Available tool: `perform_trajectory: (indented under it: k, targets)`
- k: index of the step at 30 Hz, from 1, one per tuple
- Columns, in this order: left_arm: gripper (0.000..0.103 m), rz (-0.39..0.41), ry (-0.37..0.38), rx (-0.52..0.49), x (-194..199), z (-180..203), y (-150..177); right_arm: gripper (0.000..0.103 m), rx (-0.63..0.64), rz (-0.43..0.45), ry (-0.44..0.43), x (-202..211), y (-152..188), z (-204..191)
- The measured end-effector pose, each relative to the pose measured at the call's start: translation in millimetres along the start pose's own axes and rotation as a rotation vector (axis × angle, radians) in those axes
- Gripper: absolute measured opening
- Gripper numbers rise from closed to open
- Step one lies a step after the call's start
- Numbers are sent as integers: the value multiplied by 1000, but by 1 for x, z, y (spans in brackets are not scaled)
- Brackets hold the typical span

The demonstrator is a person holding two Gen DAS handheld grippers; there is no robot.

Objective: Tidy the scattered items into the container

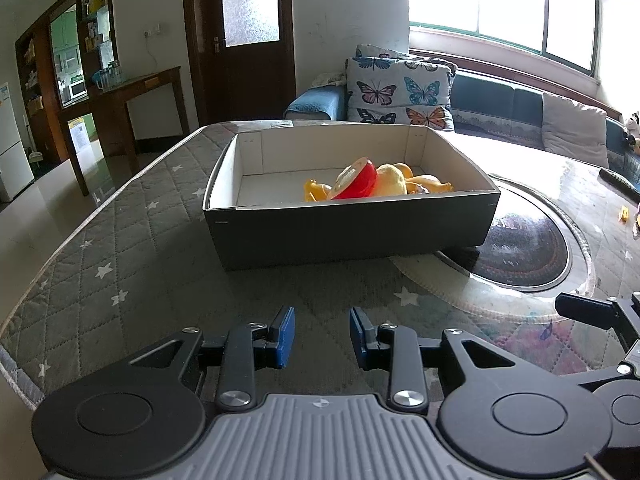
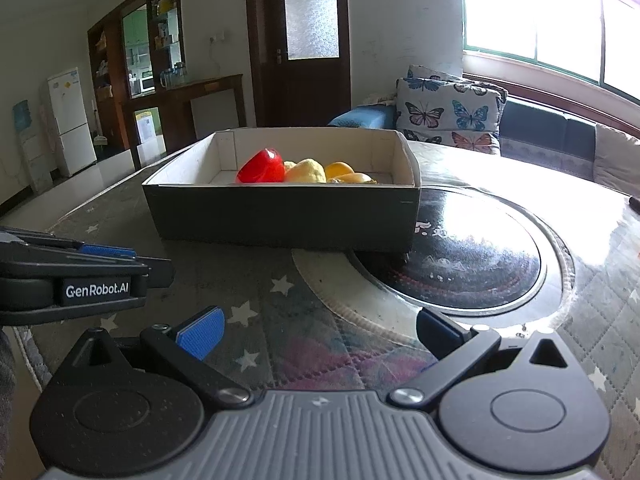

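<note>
A dark cardboard box [image 1: 348, 232] with a white inside stands on the table ahead of both grippers; it also shows in the right wrist view [image 2: 280, 216]. In it lie a red toy fruit half [image 1: 358, 180] [image 2: 262, 167], a yellow lemon-like fruit [image 1: 392, 180] [image 2: 307, 171] and orange pieces [image 1: 430, 184] [image 2: 339, 169]. My left gripper [image 1: 322, 336] is open and empty, low over the quilted cloth, short of the box. My right gripper [image 2: 320, 334] is open wide and empty, beside the left one, whose side shows at the left of the right wrist view [image 2: 80, 276].
The table has a grey star-quilted cover [image 1: 120, 264] under glass, with a round dark inset [image 1: 520, 248] [image 2: 472, 252] to the box's right. Small yellow bits [image 1: 624, 214] and a dark remote [image 1: 618, 180] lie far right. A sofa with butterfly cushions [image 1: 400, 92] stands behind.
</note>
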State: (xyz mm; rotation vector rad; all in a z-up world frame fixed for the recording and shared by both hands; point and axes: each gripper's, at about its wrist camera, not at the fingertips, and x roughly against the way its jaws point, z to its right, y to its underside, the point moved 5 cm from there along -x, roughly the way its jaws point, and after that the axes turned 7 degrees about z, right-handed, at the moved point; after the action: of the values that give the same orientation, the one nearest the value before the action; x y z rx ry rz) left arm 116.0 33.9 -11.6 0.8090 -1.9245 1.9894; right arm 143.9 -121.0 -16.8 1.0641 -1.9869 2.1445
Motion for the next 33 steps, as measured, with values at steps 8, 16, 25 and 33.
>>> perform_trajectory:
  k: [8,16,25,33]
  targets:
    - [33,-6,-3,-5,-6,0,-4,103,-1,-6,-7,-7,-5,0]
    - [33,-12,-6,-11,-14,1,-11,103,3,-14,-9,-14,-11,1]
    - [33,-27,-11,-22,-28,2,-19,103,-2,-23,-10,-28,-20,5]
    - [33,-34,-19,-23,-40,2,-25,103,-5,-32,-15,-40,-26,8]
